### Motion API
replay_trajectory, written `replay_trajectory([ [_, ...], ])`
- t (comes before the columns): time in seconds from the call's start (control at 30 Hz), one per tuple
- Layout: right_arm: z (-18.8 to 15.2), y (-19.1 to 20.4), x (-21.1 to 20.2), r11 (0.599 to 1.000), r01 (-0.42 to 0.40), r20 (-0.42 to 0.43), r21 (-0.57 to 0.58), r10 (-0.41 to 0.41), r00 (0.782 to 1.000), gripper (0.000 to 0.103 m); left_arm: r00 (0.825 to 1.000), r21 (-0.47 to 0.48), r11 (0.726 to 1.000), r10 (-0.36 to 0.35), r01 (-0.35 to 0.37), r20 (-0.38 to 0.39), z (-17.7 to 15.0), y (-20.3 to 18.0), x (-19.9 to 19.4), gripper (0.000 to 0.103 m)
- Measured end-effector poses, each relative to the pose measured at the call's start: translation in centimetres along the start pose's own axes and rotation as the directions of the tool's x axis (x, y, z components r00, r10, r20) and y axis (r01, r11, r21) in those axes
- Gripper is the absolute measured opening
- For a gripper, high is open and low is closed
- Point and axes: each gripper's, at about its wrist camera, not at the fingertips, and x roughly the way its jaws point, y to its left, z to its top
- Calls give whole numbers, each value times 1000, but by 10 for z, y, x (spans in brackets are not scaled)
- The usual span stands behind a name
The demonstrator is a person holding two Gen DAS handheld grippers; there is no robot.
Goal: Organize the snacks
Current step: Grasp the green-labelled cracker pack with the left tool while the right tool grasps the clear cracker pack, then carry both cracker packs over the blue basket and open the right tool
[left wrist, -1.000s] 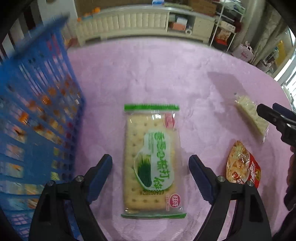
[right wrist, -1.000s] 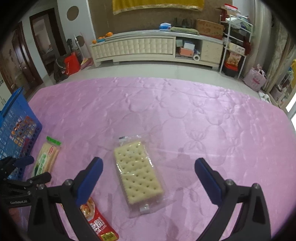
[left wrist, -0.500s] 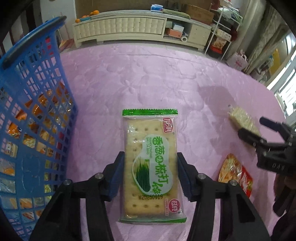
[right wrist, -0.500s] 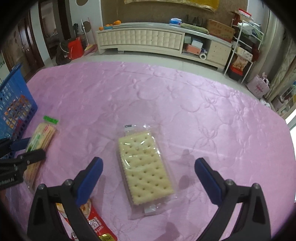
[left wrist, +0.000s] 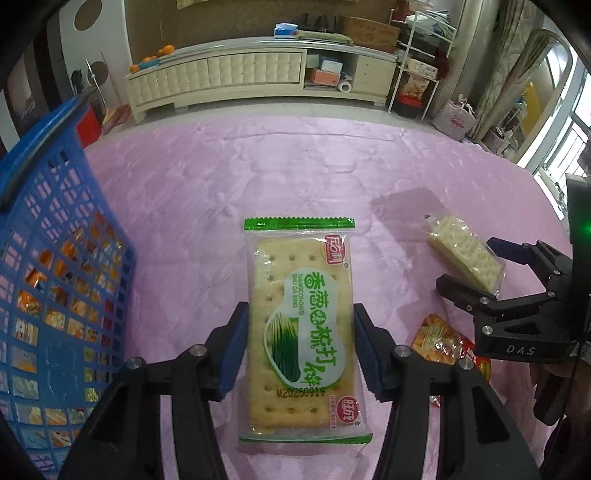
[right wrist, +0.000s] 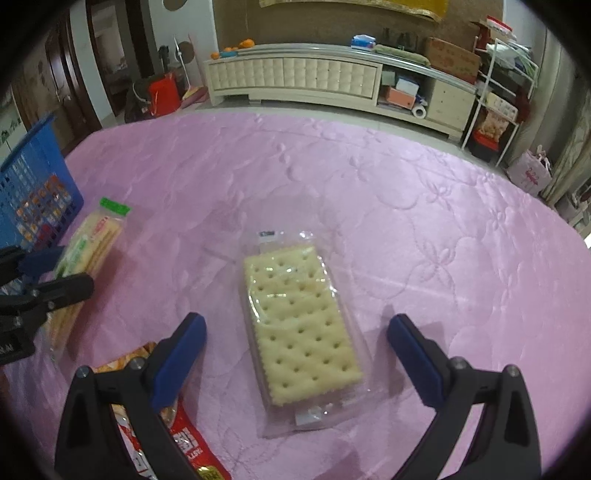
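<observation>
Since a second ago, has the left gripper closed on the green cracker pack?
Yes. The left gripper has closed inward onto the green cracker pack, which lies where it was on the pink cloth.

Beyond the pink quilted cloth (right wrist: 406,206) we see a long cream cabinet (left wrist: 236,74) against the far wall, with oranges (left wrist: 147,59) on its left end and a cardboard box (left wrist: 369,31) on its right end. To the right of it stands a white wire rack (right wrist: 495,107), and near that a pink bag (right wrist: 530,173) sits on the floor. At far left we make out a red bag (right wrist: 164,92) by a dark doorway (right wrist: 110,62).
</observation>
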Motion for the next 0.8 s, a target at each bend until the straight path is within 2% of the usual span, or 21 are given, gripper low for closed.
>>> replay_trajectory([
  [0.07, 1, 2, -3, 1000, 20, 13, -23, -20, 1000, 74, 1000, 6, 1000, 3, -3, 5, 2, -2, 0, 51],
  [0.1, 2, 3, -5, 999, 28, 20, -26, -27, 999, 56, 1000, 8, 1000, 6, -6, 6, 3, -3, 0, 51],
  [0.13, 4, 2, -6, 1000, 12, 19, -9, -11, 1000, 54, 1000, 10, 1000, 9, -9, 6, 3, -4, 0, 51],
  [0.3, 6, 11, -7, 1000, -20, 5, -11, 20, 1000, 50, 1000, 13, 1000, 10, -10, 2, 1, -10, -9, 51],
  [0.37, 8, 14, -11, 1000, -17, 23, -4, 17, 1000, 49, 1000, 7, 1000, 13, -13, 13, 3, -9, -17, 51],
  [0.5, 15, 16, -30, 997, -77, 72, 32, 74, 995, 49, 999, 8, 1000, 29, -30, 43, 7, -9, -39, 51],
  [0.7, 21, 34, -63, 995, -102, 150, -2, 101, 984, 49, 995, -11, 999, 31, -30, 95, 5, -6, -80, 51],
  [0.8, 21, 42, -73, 994, -107, 167, -20, 109, 980, 49, 993, -18, 1000, 7, -5, 119, 2, -3, -103, 51],
])
